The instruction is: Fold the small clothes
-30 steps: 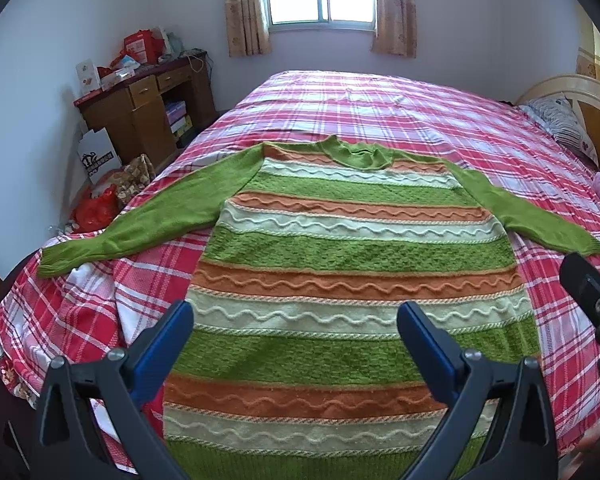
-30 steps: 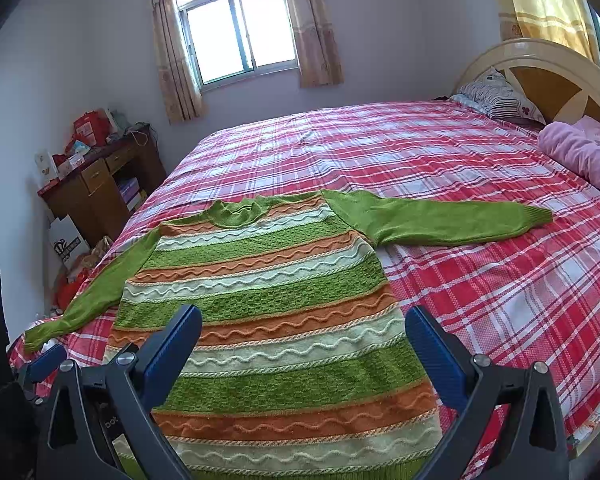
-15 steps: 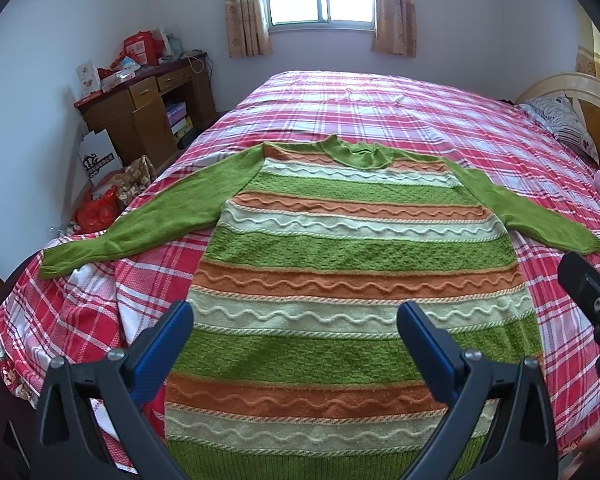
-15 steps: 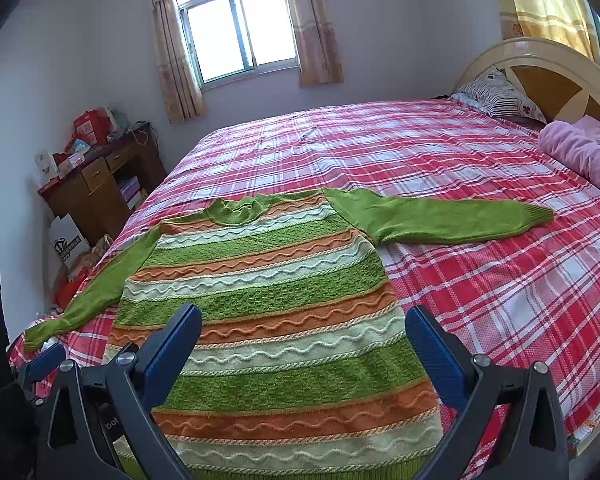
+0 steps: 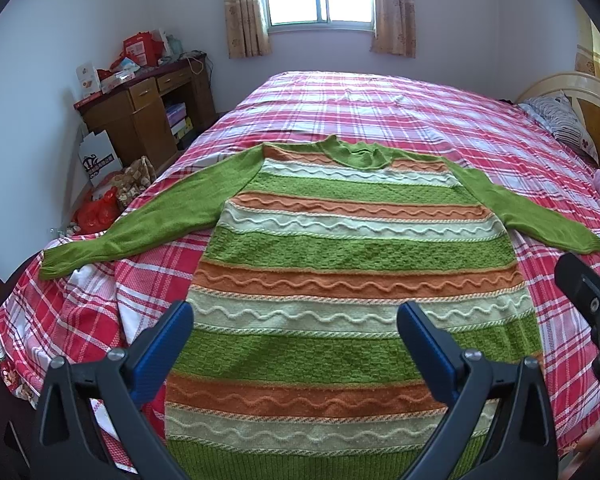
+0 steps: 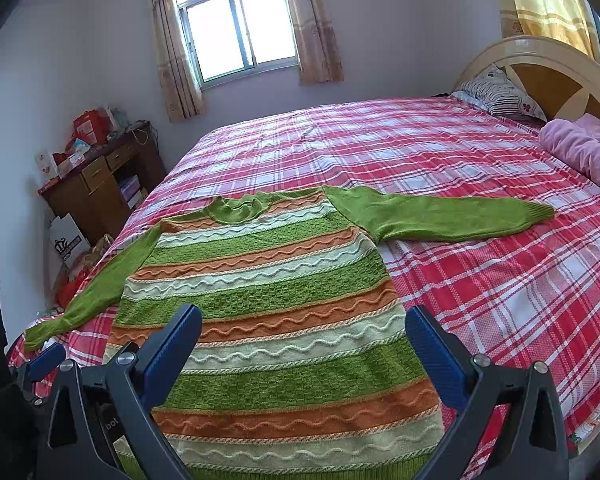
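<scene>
A bed with a red plaid sheet (image 5: 380,120) fills both views. A green, orange and cream striped sweater (image 5: 352,252) is spread flat across the frame's centre, sleeves out. A wooden desk (image 5: 140,120) is seen at upper left, apparently cluttered. The left gripper (image 5: 294,328) and right gripper (image 6: 304,332) are held released at the bottom, above the hem.

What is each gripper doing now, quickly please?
Left gripper: open, holding nothing, above the sweater.
Right gripper: open, holding nothing.
</scene>
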`<action>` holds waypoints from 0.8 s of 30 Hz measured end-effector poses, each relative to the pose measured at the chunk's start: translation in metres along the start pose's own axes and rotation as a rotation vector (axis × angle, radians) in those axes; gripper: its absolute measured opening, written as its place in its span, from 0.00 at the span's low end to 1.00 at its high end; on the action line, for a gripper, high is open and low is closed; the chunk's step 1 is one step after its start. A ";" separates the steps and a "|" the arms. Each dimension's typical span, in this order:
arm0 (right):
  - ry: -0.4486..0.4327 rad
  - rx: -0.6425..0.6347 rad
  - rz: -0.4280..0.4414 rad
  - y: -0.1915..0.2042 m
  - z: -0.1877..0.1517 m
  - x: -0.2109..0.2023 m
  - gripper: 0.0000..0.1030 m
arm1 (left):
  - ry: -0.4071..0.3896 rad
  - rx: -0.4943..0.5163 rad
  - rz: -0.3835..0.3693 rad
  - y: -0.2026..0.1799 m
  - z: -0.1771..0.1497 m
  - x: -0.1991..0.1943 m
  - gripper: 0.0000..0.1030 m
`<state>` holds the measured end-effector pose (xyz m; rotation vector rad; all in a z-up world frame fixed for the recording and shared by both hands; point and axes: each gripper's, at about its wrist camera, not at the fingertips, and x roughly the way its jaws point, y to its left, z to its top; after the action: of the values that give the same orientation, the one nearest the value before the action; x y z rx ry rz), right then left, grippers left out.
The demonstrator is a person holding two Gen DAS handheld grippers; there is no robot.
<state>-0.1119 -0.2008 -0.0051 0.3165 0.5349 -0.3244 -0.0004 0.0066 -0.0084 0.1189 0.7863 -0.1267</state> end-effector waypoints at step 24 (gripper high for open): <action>0.013 0.004 -0.005 -0.001 -0.002 0.006 0.99 | 0.014 0.006 0.006 -0.001 -0.002 0.008 1.00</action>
<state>-0.1084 -0.2019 -0.0096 0.3210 0.5480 -0.3285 0.0035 0.0049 -0.0154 0.1279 0.8000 -0.1231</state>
